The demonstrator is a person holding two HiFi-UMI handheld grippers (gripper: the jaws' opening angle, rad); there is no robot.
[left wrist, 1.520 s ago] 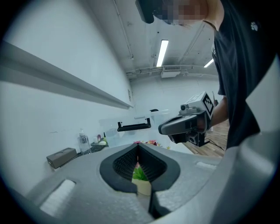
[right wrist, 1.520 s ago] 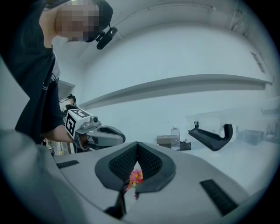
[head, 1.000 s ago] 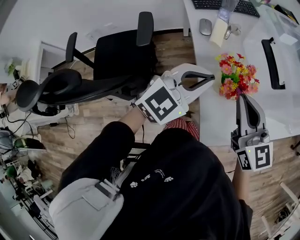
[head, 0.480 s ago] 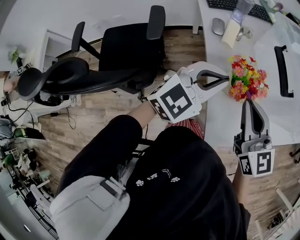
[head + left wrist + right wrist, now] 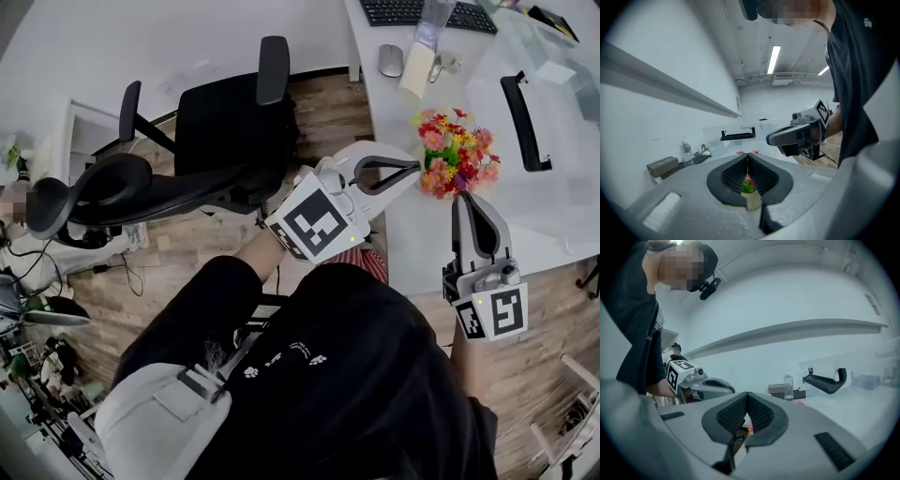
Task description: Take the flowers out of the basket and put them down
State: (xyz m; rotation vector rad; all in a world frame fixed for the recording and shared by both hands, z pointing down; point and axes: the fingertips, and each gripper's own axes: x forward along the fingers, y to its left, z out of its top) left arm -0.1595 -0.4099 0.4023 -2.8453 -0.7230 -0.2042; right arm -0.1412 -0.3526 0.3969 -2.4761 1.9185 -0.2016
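Observation:
A bunch of red, pink and yellow flowers [image 5: 455, 161] stands near the edge of the white desk [image 5: 412, 239]. My left gripper [image 5: 417, 166] is shut and empty, with its tips just left of the blooms. My right gripper [image 5: 466, 195] is shut and empty too, pointing at the bunch from below. In the left gripper view the closed left gripper [image 5: 748, 154] frames the flowers [image 5: 748, 184] and a cream container [image 5: 753, 201] under them. The right gripper view shows the shut right gripper [image 5: 747, 393] and a bit of pink bloom [image 5: 799, 403].
A black office chair [image 5: 220, 127] stands left of the desk over the wood floor. Behind the flowers on the desk are a mouse [image 5: 390, 60], a keyboard [image 5: 412, 11], a bottle [image 5: 433, 14] and a clear box with a black handle [image 5: 520, 108].
The head view has swung a little to one side and back. Both grippers stay shut beside the flowers, the left tips slightly nearer the blooms.

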